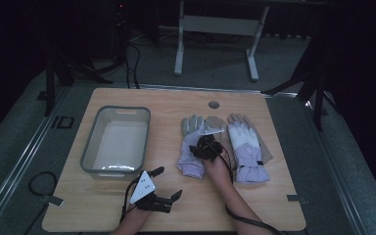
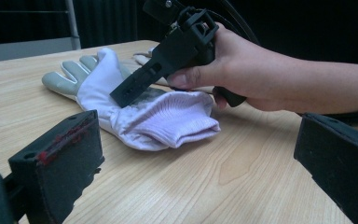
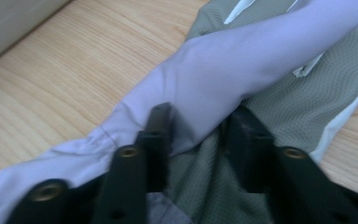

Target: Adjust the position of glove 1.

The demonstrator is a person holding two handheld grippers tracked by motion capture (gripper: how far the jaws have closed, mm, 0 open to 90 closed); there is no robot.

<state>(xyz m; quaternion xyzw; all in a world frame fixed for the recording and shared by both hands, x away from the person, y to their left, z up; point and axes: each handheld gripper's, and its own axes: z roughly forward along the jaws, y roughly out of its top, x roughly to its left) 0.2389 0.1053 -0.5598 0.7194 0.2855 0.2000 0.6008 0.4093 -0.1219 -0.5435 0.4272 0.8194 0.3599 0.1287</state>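
Right gripper (image 1: 206, 147) was on the left glove (image 1: 192, 147), jaws apart (not yet clamped); left gripper (image 1: 164, 183) idle, spread. Should've pinched more fabric.

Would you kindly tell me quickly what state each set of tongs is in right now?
Left tongs: open, holding nothing, above the table.
Right tongs: part-closed around a fold of the left-hand glove; firm grip cannot be told.

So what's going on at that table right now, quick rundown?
Left tool open, idle near the table's front edge. Right tool down on the left glove, jaws straddling a fold, not closed. Second glove beside it, grey bin empty. Nothing in the way.
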